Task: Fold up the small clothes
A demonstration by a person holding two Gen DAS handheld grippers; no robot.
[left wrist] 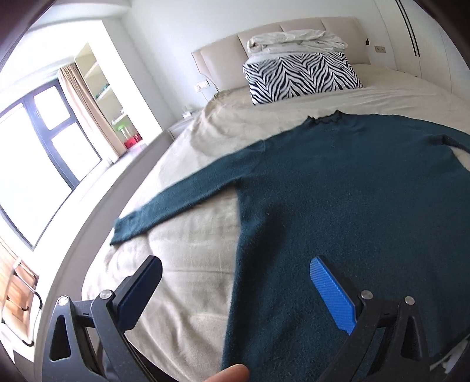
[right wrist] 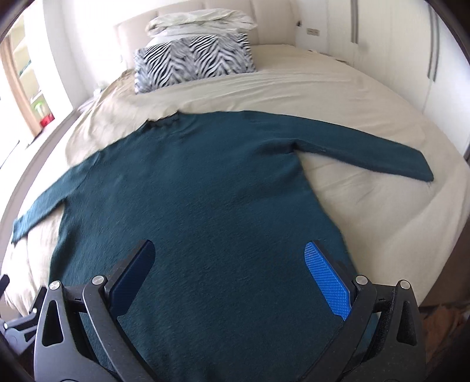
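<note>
At the bottom of the left wrist view, the left gripper was seen with jaws spread wide, nothing held; a fingertip of the person showed at the bottom edge. The left finger hung over bare bed cover, the blue-padded one over the sweater's lower left side. In the right wrist view, the right gripper was likewise spread wide and empty, both fingers framed over the lower body of the sweater. Contact with the fabric could not be told in either view.

The dark teal sweater was laid flat on the beige bed cover, filling the middle of both frames, hem toward the cameras, collar toward the top. Both sleeves were spread out: one sleeve reached the left middle of the left view, the other sleeve the right middle of the right view.

Farther up, a zebra-print cushion was noted with white bedding stacked on it, against the headboard. A window was seen at far left.

Progress was judged as early: garment spread, no fold made. Sleeves in, body fold, all left.
</note>
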